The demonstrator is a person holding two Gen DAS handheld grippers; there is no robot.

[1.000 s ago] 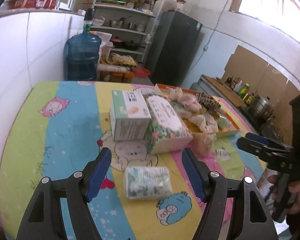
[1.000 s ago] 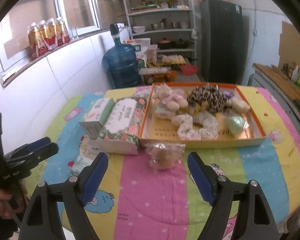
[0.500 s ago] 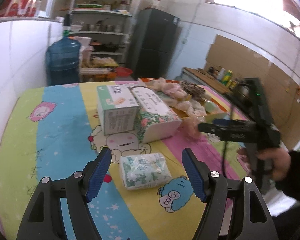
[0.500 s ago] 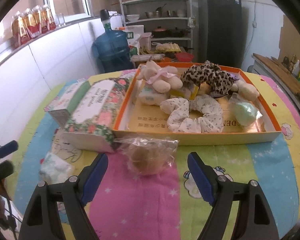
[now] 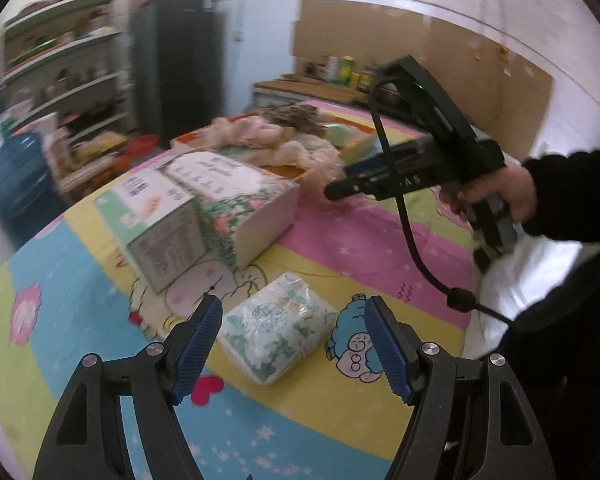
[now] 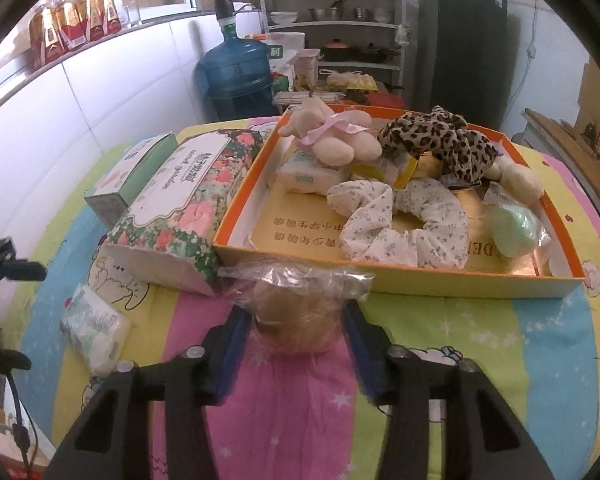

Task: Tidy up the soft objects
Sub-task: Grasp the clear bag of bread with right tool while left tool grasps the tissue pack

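A: Right wrist view: the right gripper [image 6: 296, 326] has dropped down to the bagged bun [image 6: 296, 312] and its fingers are closing on it now. A second ago they stood wide with the bag lying clear ahead of them. Now the bag sits right between the pads, which look like they're touching its sides.

B: So that's the pick starting. Where's it sitting exactly?

A: On the counter [image 6: 500, 320], just in front of the orange tray [image 6: 380, 278], beside the floral tissue box [image 6: 180, 208]. The tray already has a plush toy [image 6: 328, 140] and scrunchies in it, so I'd guess the bag goes in there next.

B: And the left one?

A: The left gripper [image 5: 294, 346] has rolled since a second ago but hasn't really travelled. Its fingers are spread wide around the tissue pack [image 5: 278, 336], not touching it. Looks lined up as the next grab, nothing held yet.
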